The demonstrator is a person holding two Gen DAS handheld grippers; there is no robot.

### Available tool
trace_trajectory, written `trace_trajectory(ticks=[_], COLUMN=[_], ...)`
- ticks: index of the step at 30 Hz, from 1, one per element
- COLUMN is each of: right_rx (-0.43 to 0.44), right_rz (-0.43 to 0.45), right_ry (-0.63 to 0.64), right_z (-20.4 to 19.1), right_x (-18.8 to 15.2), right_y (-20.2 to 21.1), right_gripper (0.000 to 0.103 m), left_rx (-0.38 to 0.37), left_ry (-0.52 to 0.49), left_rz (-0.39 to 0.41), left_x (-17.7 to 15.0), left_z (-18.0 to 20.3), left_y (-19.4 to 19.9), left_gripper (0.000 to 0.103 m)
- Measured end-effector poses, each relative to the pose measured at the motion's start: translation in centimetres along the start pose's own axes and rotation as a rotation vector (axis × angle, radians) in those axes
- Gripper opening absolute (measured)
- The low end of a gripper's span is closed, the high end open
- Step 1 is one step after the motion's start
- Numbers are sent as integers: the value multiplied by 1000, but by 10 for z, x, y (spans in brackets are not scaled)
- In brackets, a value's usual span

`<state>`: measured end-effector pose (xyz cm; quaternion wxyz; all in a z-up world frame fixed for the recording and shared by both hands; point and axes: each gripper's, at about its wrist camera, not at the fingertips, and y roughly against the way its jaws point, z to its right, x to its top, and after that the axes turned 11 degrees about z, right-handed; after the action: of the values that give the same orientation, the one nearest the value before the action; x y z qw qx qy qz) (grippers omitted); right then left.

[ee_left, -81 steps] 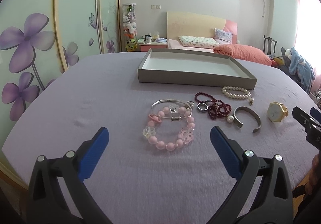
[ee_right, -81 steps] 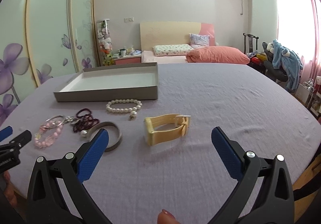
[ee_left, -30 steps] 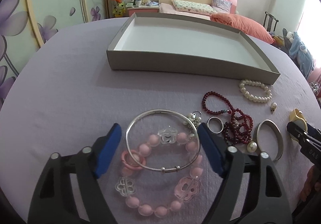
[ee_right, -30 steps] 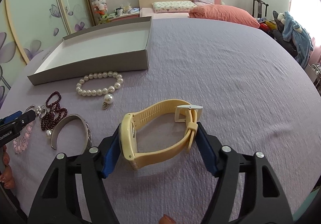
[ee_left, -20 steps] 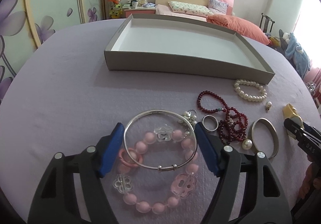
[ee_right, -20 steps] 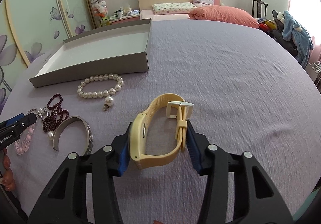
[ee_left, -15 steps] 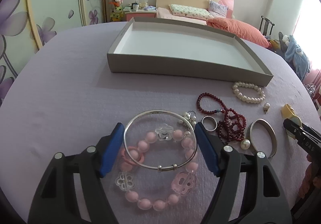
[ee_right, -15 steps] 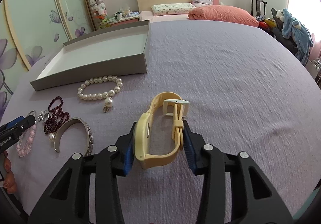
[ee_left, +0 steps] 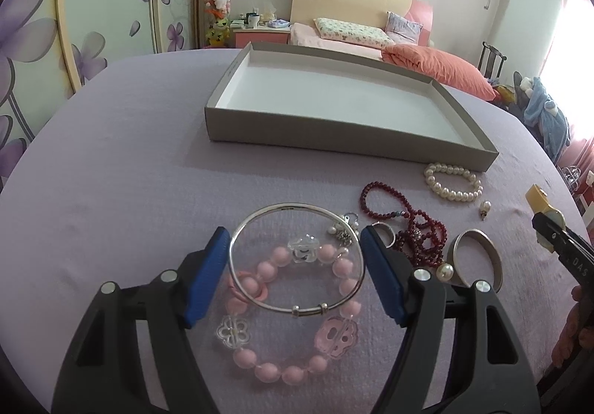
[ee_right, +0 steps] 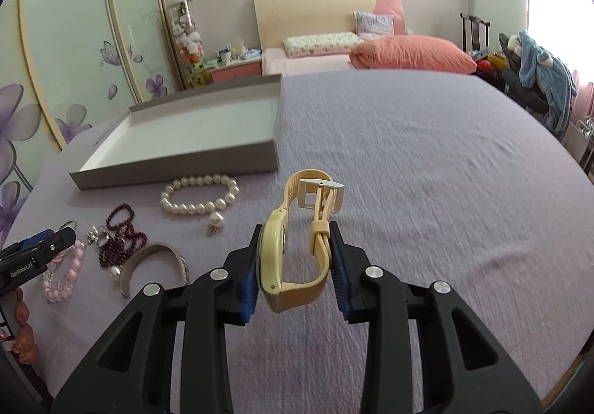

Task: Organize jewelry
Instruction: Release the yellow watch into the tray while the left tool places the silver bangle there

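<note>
The yellow watch [ee_right: 293, 258] stands on edge between the blue pads [ee_right: 249, 278] of the right claw [ee_right: 295, 271], whose jaws have just been closing; both pads now press on it, one on the case, the other on the strap by its keeper, squeezing the band into a narrow loop. Its white buckle [ee_right: 321, 193] juts forward past the fingertips. The watch appears to sit just above the lilac-covered bench [ee_right: 427, 172], and the right claw points forward and downward over the cloth.

The left claw [ee_left: 295, 273] tilts down likewise over a silver bangle [ee_left: 297, 260], its jaws set wide with the pads [ee_left: 206, 280] right at either side of the ring. Whether they actually pinch it cannot be told. The bangle overlaps a pink bead bracelet [ee_left: 289, 306] lying flat on the cloth.

To the right of that lie a small ring [ee_left: 386, 235], a dark red bead string [ee_left: 412, 224], a silver cuff [ee_left: 479, 260] and a pearl bracelet [ee_left: 453, 182], all on the bench in front of the grey tray [ee_left: 334, 137]. The tray's white floor is bare. Fingers [ee_left: 571, 336] of the person's right hand show at the edge of the left view.
</note>
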<state>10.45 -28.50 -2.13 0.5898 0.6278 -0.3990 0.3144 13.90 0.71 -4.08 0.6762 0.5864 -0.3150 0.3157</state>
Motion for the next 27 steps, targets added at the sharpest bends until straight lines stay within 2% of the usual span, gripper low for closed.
trace_trajectory(ticks=[7,15,27], right_rx=[30,62,88], right_rz=[29,69,81], right_ry=[7,43,92], right_z=[-13,-38,-62], right_x=[15,46,71], right_y=[-5,-19,-57], right_gripper=[34,34,34], left_rx=[2,19,51], left_ry=[-7,-19,-34], left_rz=[28,56,85], left_x=[15,45,99], left_z=[6,12,12], left_y=[3,-5,-44], left_gripper=[70,70,70])
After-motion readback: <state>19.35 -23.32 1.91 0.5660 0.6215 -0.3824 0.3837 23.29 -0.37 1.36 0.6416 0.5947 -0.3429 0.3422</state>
